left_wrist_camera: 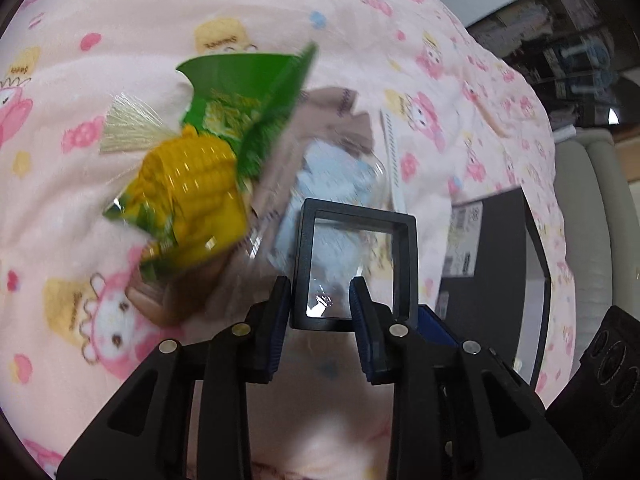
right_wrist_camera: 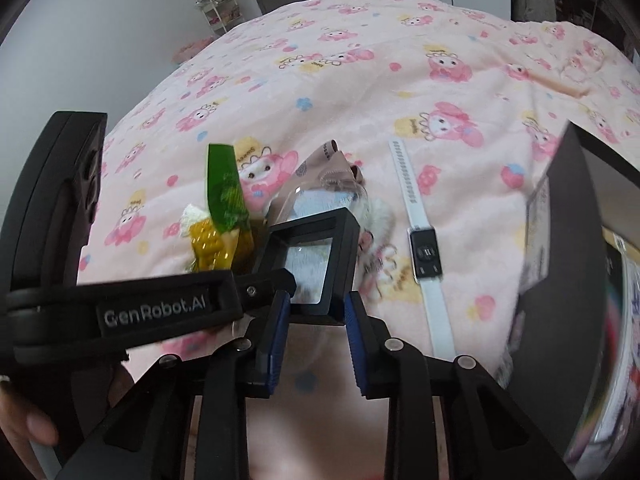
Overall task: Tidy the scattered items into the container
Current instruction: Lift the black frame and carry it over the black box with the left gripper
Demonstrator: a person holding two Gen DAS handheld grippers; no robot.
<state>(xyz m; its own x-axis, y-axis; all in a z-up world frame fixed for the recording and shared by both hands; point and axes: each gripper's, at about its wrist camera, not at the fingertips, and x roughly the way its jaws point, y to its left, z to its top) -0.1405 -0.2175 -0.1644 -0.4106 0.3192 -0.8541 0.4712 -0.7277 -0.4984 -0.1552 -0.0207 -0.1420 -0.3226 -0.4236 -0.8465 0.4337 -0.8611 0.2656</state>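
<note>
A black square frame box with a clear window (left_wrist_camera: 354, 268) (right_wrist_camera: 308, 264) hangs just above the pile on the pink blanket. My left gripper (left_wrist_camera: 320, 300) grips its near edge between both pads. From the other side, my right gripper (right_wrist_camera: 316, 304) clamps the same box at its lower edge, and the left gripper (right_wrist_camera: 280, 278) reaches it from the left. Beneath lie a green and yellow corn snack packet (left_wrist_camera: 192, 184) (right_wrist_camera: 216, 236), a brown cloth (left_wrist_camera: 336, 116) (right_wrist_camera: 328, 160) and a clear packet with something pale blue (left_wrist_camera: 336, 184). The black container (left_wrist_camera: 500, 280) (right_wrist_camera: 568, 220) stands to the right.
A white smartwatch (right_wrist_camera: 424, 252) lies flat between the pile and the container, with its strap (left_wrist_camera: 390, 148) showing past the frame. The cartoon-print blanket (right_wrist_camera: 360, 80) covers the whole bed. A hand (right_wrist_camera: 24, 420) holds the left gripper at the lower left.
</note>
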